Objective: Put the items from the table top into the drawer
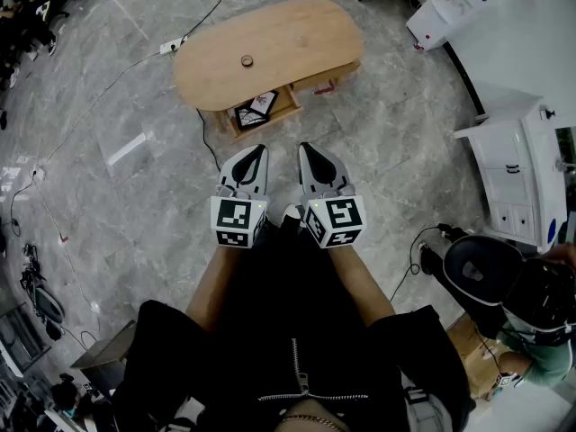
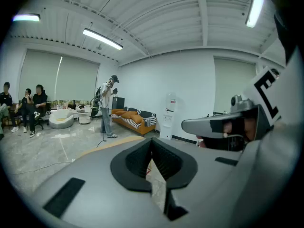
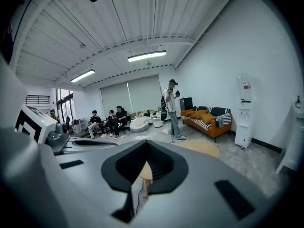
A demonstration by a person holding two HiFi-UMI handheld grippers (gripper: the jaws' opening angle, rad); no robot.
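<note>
Ahead of us, across a stretch of grey marble floor [image 1: 135, 205], sits the oval wooden table [image 1: 297, 43], w/ one small round item [image 1: 247, 60] on its top, left of centre. Under the table's near edge the drawer [image 1: 274, 113] stands pulled out, w/ a couple of black-and-white printed things lying in it. A black cable [image 1: 208, 142] snakes over the floor just by the drawer's left corner, btw us and the table, and a white power strip [image 1: 172, 45] lies off the table's far left end. To our right stands a white cabinet [image 1: 504, 165], and nearer to us a black chair [image 1: 477, 264]. Both gripper views show the room beyond: an orange sofa [image 2: 134, 119], a white water dispenser [image 2: 168, 115], a standing person [image 2: 108, 106] and seated people [image 2: 23, 106] by the far windows. We hold both bare forearms straight out from the body, side by side. Our left gripper [image 1: 260, 150] has its jaws brought together w/ nothing btw the pads. Same for the right gripper [image 1: 305, 148]: closed and empty. They sit close together but apart, noses aimed toward the table & dipped a little below level, marker cubes at the back facing up, both well short of the round item and the drawer.
</note>
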